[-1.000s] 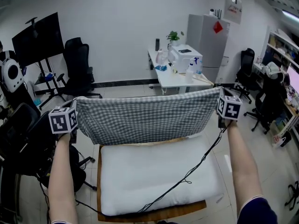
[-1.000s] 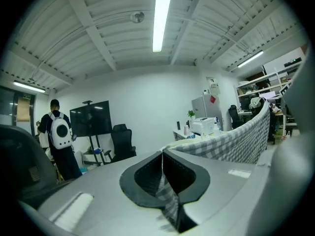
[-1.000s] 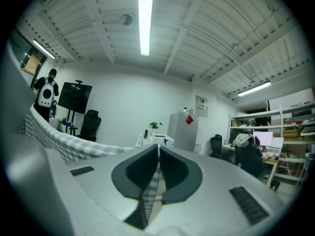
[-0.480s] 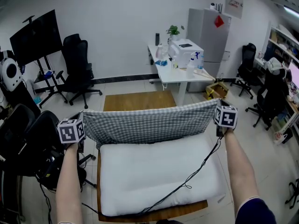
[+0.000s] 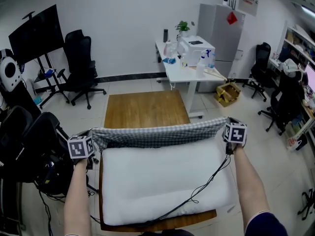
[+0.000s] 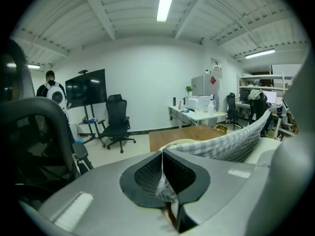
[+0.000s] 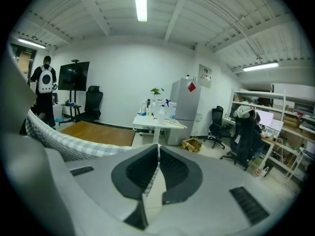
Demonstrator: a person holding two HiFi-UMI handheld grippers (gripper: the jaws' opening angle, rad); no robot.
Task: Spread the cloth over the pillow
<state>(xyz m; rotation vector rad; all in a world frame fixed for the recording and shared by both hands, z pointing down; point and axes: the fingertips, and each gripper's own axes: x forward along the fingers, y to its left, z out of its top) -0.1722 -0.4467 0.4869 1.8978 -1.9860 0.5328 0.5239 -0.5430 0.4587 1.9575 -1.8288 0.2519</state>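
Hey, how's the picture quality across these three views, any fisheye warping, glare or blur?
Head view: evenly lit and sharp, the checked cloth and white pillow clear, straight lines bowing slightly toward the edges. Left gripper view: heavy fisheye with dark rounded corners, the ceiling light strip blown out. Right gripper view: the same fisheye and dark corners, its strip light glaring white too.

The plump white pillow (image 5: 138,181) lies flat on the near end of a wooden table (image 5: 145,109), almost wholly bare. The gray-and-white checked cloth (image 5: 157,135) is stretched by its end corners along the pillow's far edge.
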